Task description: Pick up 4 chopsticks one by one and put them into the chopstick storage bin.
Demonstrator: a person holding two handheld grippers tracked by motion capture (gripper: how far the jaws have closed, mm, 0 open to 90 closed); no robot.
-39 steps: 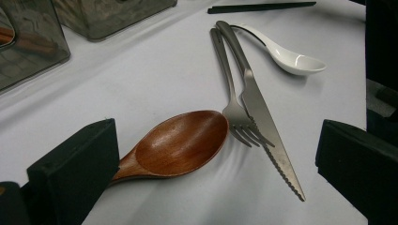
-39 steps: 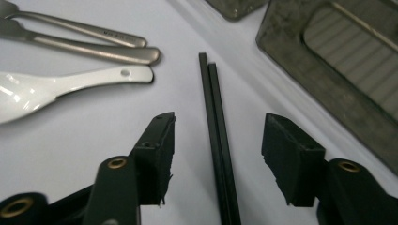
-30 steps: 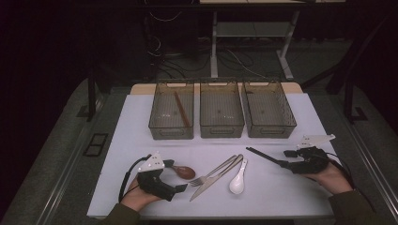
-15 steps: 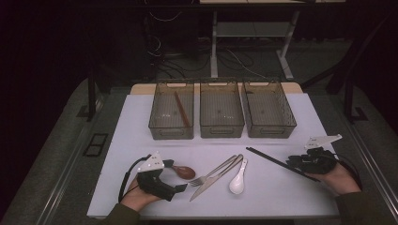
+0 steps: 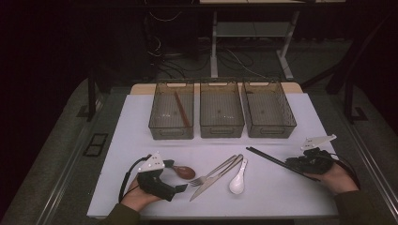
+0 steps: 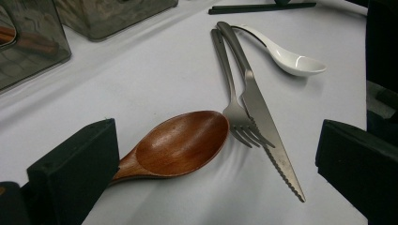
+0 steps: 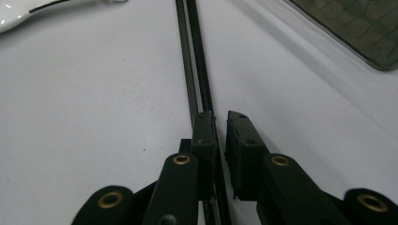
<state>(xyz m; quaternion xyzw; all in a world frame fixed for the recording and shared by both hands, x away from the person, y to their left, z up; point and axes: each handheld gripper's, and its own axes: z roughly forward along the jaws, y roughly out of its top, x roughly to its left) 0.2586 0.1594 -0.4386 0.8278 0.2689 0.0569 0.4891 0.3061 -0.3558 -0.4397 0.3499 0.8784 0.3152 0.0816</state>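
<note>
A pair of black chopsticks (image 5: 267, 157) (image 7: 192, 61) lies on the white table, right of centre. My right gripper (image 5: 300, 165) (image 7: 220, 115) sits over their near end. Its jaws have just been closing and stand a narrow gap apart, so it is still open. The sticks run in under the left pad and the right pad stands clear of them. My left gripper (image 5: 174, 178) (image 6: 218, 131) rests open at the front left. The bowl of a wooden spoon (image 5: 185, 172) (image 6: 180, 143) lies between its jaws, untouched, and its handle passes behind the left jaw.
A fork (image 6: 230, 93), a knife (image 6: 263, 117) and a white ceramic spoon (image 5: 238, 180) (image 6: 291, 58) lie mid-table. Three clear bins stand in a row behind them: the left bin (image 5: 159, 126) holds a brown stick (image 5: 182, 110), then the middle bin (image 5: 221, 129) and the right bin (image 5: 281, 126).
The right hand has edged slightly along the chopsticks' near end. The left hand, the cutlery and the chopsticks have stayed where they were.
</note>
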